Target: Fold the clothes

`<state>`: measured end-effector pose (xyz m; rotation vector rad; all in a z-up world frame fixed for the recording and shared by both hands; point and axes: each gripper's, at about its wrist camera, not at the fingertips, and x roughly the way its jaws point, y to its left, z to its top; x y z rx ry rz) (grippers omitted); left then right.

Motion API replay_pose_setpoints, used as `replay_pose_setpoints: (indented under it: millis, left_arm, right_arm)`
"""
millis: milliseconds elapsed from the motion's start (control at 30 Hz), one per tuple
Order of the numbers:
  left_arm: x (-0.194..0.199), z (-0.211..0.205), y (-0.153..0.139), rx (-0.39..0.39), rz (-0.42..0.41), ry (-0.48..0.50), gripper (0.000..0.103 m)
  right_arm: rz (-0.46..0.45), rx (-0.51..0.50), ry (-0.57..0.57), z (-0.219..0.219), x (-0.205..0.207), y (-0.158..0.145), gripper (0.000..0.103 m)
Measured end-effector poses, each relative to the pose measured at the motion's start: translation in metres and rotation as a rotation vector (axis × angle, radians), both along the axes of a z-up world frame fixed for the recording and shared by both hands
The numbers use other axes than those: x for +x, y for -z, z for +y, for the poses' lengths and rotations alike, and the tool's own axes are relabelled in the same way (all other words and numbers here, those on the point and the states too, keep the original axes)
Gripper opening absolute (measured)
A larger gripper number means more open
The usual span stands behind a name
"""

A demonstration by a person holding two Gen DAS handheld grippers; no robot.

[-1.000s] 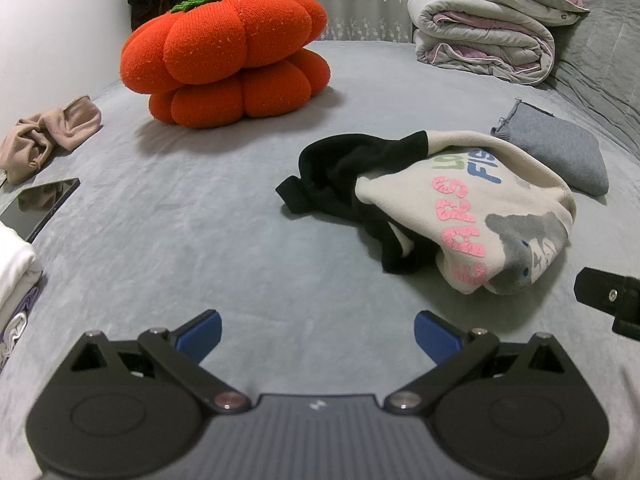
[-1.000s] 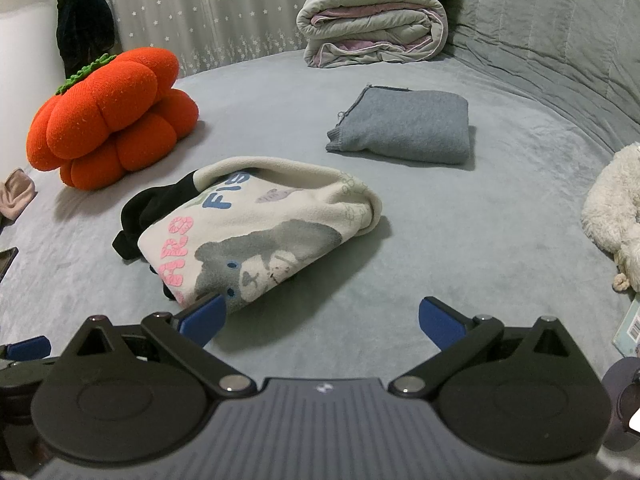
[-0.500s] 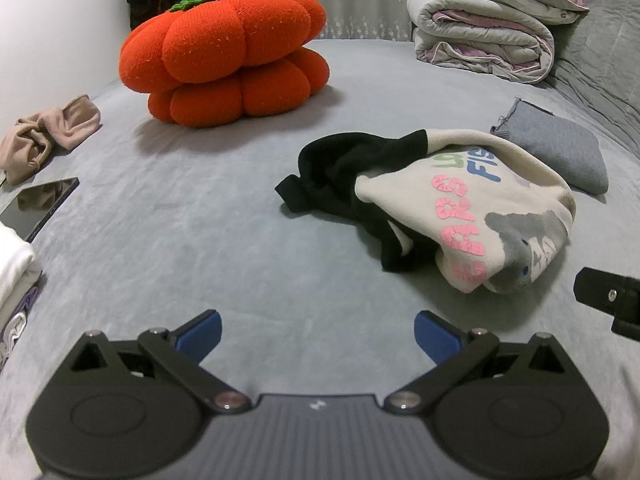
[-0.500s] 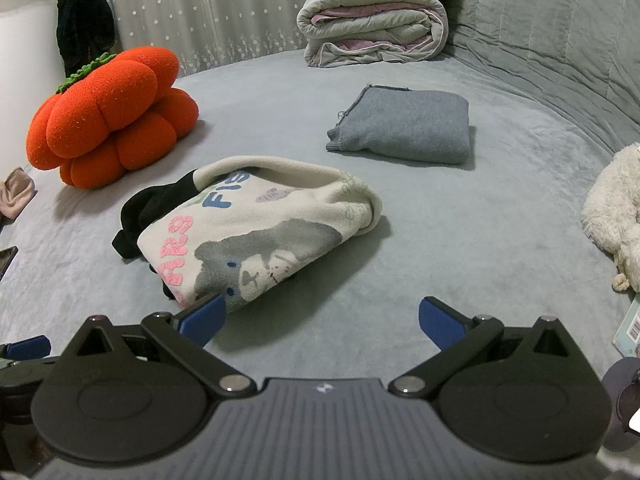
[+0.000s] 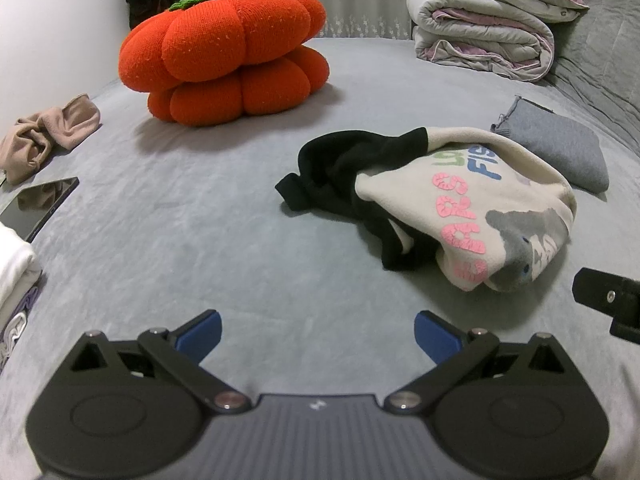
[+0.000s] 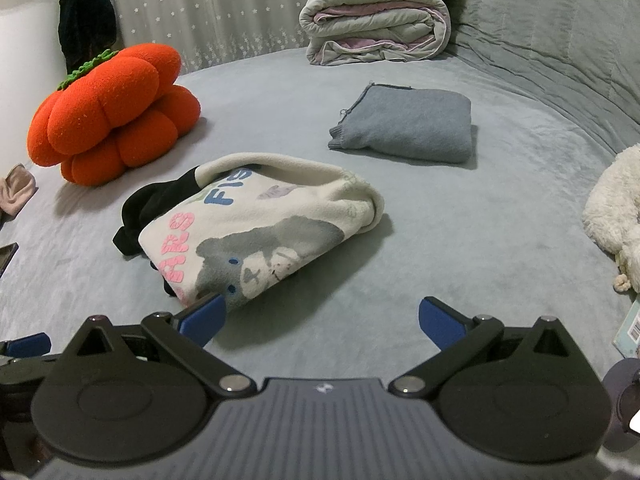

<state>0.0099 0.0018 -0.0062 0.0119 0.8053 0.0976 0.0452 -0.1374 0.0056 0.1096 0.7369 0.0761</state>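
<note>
One garment left: the crumpled cream sweatshirt with black sleeves (image 6: 256,228) lies mid-bed, unfolded. Beyond it, a grey knit (image 6: 404,128) already sits folded. Left gripper (image 5: 316,336) and right gripper (image 6: 320,320), fingers spread, grasp nothing.

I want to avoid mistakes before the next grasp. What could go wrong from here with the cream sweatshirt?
1. The cream sweatshirt lies bunched over black fabric; a pinch may catch several layers, perhaps both.
2. The right gripper, open, has one fingertip beside the hem, so closing now may miss it.
3. The left gripper is open over bare bed, away from the garment.
</note>
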Motion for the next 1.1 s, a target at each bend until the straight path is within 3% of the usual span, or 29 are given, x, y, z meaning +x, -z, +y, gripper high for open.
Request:
replay_pose_setpoints:
  millis: [700, 1100]
  left_arm:
    - [0.005, 0.002, -0.001, 0.024, 0.0, -0.047, 0.102]
    - [0.044, 0.011, -0.021, 0.081, -0.011, -0.096, 0.102]
  right_arm:
    - [0.0, -0.019, 0.015, 0.0, 0.003, 0.0, 0.103]
    - [0.013, -0.073, 0.004, 0.004, 0.048, -0.016, 0.103]
